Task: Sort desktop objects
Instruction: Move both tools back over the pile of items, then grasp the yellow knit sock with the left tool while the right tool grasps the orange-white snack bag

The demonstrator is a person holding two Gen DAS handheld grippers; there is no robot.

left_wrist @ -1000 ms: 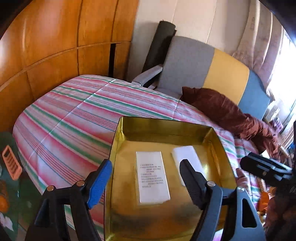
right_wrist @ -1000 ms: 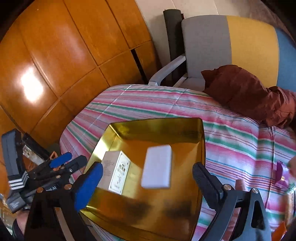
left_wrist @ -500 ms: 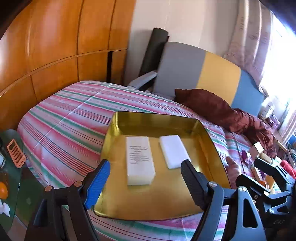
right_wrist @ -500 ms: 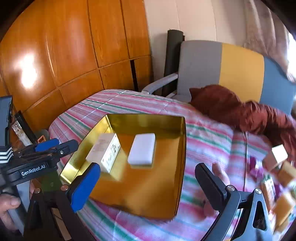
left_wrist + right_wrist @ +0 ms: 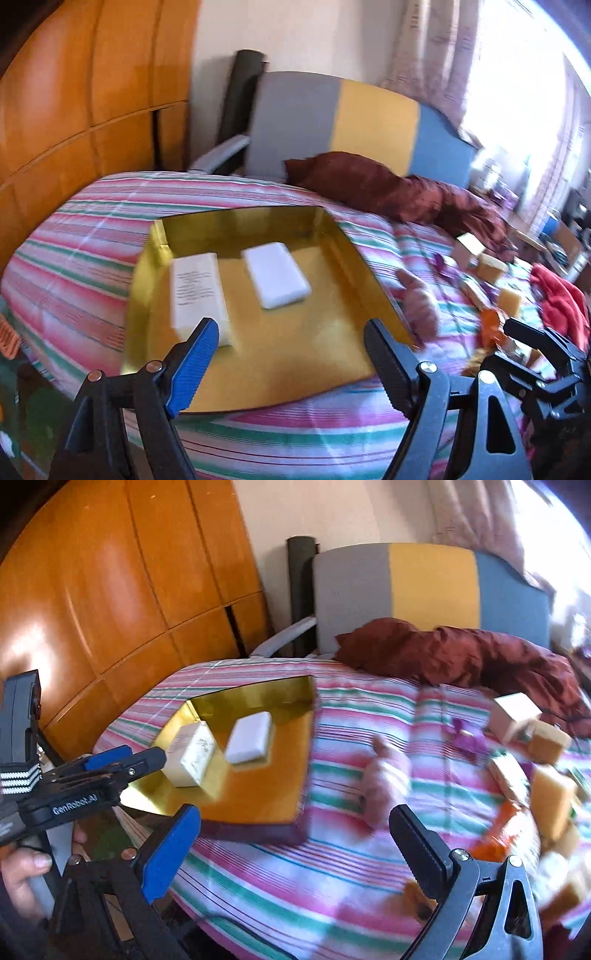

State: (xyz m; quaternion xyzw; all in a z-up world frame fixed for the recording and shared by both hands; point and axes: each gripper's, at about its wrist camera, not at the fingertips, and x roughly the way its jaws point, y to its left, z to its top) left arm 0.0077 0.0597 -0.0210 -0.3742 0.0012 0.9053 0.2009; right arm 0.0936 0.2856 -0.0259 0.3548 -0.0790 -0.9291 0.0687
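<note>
The desktop objects are split between two places: two of them lie in the gold tray, the rest wait loose on the striped bedspread. Nearest, at the bottom of the left wrist view, the left tongs have their jaws opening, with nothing between them; they hang over the tray's near edge. At the bottom of the right wrist view the right tongs stand wide apart and empty, over bare bedspread between the tray and the loose pile. Just past the left tongs, in the middle of the left view, the tray sits flat on the bed with a printed white box along its left side and a plain white block beside it, apart from each other; most of the tray floor is free. To the right of the tray a blurred pinkish thing lies on the bedspread; I cannot tell what it is. Farther right, in the right half of the right view, the unsorted items cluster: a pale carton, a purple piece, a yellow block and an orange packet, all smeared by motion. Beyond them, at the top of both views, a brown cloth and a grey, yellow and blue chair back close the scene. I judge the sorting is at an early stage: two pieces placed, a good many left, and no piece in hand.
</note>
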